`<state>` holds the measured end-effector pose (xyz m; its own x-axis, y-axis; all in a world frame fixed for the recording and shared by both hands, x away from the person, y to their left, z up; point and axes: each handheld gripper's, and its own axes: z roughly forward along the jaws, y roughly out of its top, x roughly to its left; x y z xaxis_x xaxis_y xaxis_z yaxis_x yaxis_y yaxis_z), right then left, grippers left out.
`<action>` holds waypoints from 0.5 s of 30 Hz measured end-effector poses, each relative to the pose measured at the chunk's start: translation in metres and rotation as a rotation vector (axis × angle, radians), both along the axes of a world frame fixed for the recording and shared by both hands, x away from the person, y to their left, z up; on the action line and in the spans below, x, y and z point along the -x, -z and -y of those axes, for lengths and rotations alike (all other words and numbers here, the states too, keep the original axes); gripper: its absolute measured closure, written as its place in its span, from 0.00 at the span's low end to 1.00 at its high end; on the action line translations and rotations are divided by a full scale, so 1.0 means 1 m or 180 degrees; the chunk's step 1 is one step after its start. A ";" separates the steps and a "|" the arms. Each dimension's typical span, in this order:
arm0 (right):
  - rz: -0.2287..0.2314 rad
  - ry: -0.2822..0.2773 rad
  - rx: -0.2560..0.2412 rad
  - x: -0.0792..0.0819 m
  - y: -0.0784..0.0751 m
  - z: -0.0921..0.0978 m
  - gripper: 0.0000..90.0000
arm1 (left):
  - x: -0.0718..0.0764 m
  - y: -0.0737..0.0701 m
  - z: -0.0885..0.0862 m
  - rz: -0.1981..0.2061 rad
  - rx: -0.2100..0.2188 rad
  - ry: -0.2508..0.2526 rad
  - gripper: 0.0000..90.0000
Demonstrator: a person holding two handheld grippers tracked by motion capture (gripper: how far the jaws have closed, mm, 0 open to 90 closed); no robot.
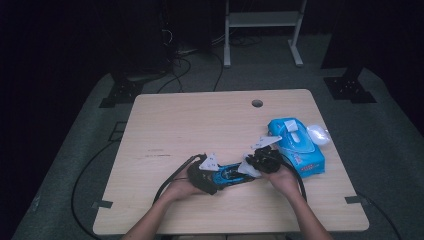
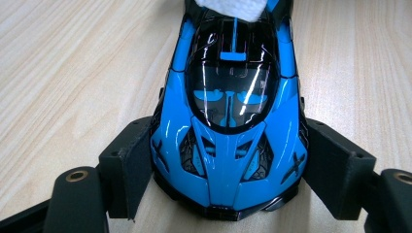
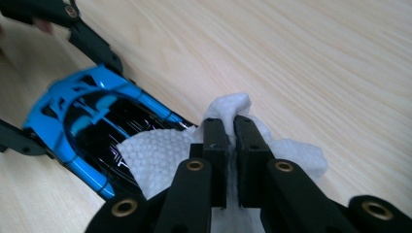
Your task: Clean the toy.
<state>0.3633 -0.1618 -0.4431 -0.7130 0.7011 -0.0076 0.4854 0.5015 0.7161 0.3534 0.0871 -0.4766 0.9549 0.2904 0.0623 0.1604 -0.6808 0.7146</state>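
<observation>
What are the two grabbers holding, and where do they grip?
The left gripper clamps the blue toy car by the sides of its front end. The right gripper pinches a bunched fold of the white wipe, which lies on the car.

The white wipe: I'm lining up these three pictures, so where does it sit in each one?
High view: the white wipe lies low and right of centre, at the right tongs, on the end of the blue toy car.
Left gripper view: at the top edge, middle, over the car's far end.
Right gripper view: bottom centre, pinched in the tongs, draped on the car.
Shared landmark: the blue toy car.
</observation>
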 end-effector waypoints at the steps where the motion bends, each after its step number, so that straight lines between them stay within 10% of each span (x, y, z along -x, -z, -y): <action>1: 0.0001 0.0029 -0.0027 0.000 0.000 0.004 0.94 | 0.000 0.000 0.000 0.0001 0.0002 0.0003 0.28; 15: 0.0045 0.0001 0.0112 0.013 -0.002 0.013 0.94 | 0.000 0.000 0.000 -0.0002 0.0017 0.0004 0.28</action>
